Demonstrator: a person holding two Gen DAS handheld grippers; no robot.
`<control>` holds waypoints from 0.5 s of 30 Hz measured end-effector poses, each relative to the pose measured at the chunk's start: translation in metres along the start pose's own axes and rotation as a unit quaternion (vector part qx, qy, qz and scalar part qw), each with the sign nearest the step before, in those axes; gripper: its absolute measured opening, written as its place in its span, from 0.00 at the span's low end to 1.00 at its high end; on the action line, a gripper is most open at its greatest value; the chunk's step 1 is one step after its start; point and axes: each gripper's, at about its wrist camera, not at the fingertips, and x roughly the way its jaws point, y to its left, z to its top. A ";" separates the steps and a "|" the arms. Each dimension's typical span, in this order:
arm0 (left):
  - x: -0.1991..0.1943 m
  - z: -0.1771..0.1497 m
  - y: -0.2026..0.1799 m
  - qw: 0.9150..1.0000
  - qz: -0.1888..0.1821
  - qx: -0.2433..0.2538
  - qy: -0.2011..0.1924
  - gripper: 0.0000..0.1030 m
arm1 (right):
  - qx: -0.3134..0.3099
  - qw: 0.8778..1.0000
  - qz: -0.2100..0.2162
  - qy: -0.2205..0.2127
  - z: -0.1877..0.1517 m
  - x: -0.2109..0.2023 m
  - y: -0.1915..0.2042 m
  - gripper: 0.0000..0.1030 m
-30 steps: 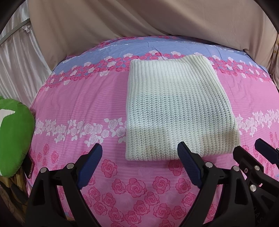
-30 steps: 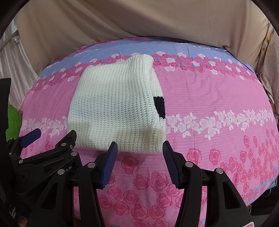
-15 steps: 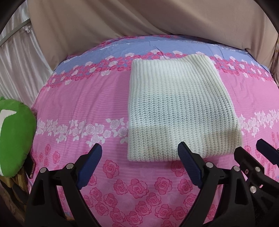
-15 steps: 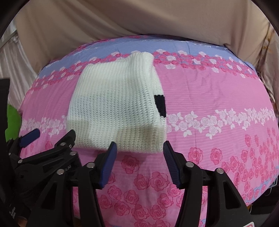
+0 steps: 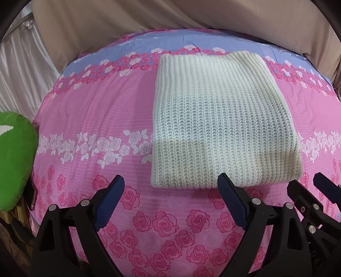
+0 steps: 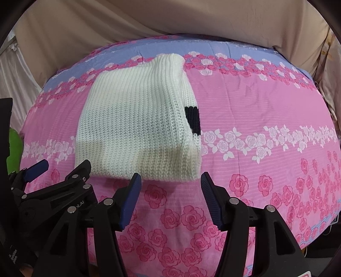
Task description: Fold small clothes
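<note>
A cream knitted garment (image 5: 217,121) lies folded into a rectangle on the pink rose-print bedspread (image 5: 100,119). In the right wrist view the same garment (image 6: 136,121) shows a black patch (image 6: 192,120) on its right edge. My left gripper (image 5: 170,187) is open and empty, just short of the garment's near-left corner. My right gripper (image 6: 170,183) is open and empty, just short of the garment's near-right corner. The right gripper's fingers (image 5: 324,187) show at the right of the left wrist view; the left gripper's fingers (image 6: 38,168) show at the left of the right wrist view.
A green cushion (image 5: 15,157) sits off the bed's left edge. A beige sheet (image 5: 170,17) hangs behind the bed. A white curtain (image 5: 19,70) hangs at the far left. The bedspread's far band is lilac (image 6: 191,49).
Both grippers have drawn back very slightly from the garment's near edge. The garment has not moved.
</note>
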 end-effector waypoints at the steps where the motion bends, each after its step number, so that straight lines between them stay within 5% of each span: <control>1: 0.002 0.000 0.002 1.000 -0.002 -0.003 0.004 0.84 | 0.004 1.000 0.001 0.005 0.000 0.003 -0.001 0.55; 15: 0.017 0.002 0.000 1.000 0.001 0.002 0.027 0.84 | -0.007 1.000 -0.003 0.027 0.006 0.021 0.005 0.56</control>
